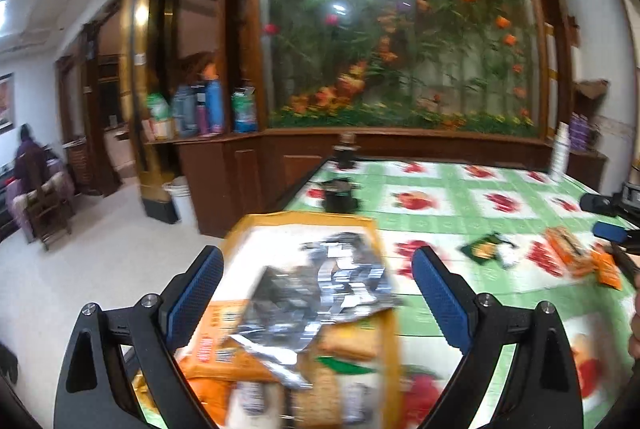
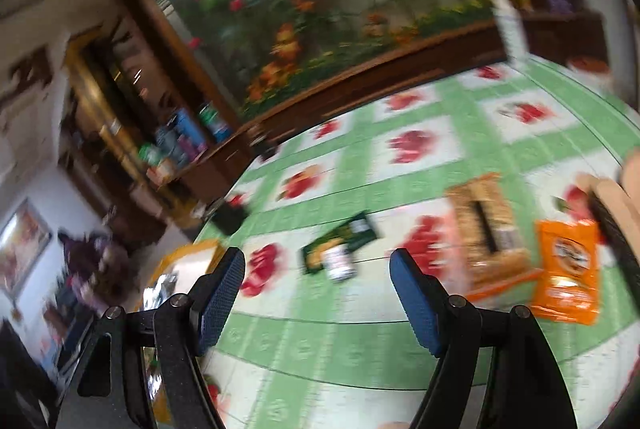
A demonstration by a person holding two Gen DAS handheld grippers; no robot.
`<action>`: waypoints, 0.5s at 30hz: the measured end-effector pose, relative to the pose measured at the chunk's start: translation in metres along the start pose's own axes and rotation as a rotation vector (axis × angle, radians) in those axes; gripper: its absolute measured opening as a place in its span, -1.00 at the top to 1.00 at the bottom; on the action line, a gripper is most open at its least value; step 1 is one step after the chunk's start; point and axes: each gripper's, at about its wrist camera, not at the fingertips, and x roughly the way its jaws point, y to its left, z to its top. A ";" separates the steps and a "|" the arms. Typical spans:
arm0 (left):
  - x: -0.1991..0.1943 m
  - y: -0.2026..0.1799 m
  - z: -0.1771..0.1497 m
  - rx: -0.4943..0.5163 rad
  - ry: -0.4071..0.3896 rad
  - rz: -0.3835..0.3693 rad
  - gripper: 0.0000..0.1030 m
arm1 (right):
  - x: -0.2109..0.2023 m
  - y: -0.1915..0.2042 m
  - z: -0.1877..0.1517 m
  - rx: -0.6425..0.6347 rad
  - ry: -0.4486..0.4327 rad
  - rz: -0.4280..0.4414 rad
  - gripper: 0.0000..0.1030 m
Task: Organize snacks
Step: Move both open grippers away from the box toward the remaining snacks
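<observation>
Right wrist view: the right hand-held gripper (image 2: pixel 318 293), spread and empty above the bench (image 2: pixel 360 341), should centre squarely over the green packet (image 2: pixel 340 243) before pinching.

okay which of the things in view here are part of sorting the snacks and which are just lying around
Part of the job:
orange box with silver wrappers and biscuits
green packet
biscuit pack
orange pouch

Just lying about:
dark jars at the table's far edge
white bottle
bottles on the side shelf
</observation>
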 end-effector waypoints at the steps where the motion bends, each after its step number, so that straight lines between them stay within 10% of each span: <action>1: 0.000 -0.011 0.005 0.026 0.025 -0.049 -0.84 | -0.007 -0.015 0.005 0.036 -0.009 -0.011 -0.54; 12: 0.079 -0.117 0.033 -0.001 0.407 -0.495 -0.83 | -0.054 -0.069 0.026 0.132 -0.091 -0.069 -0.54; 15: 0.114 -0.139 0.035 -0.059 0.518 -0.540 -0.39 | -0.060 -0.078 0.026 0.149 -0.094 -0.067 -0.53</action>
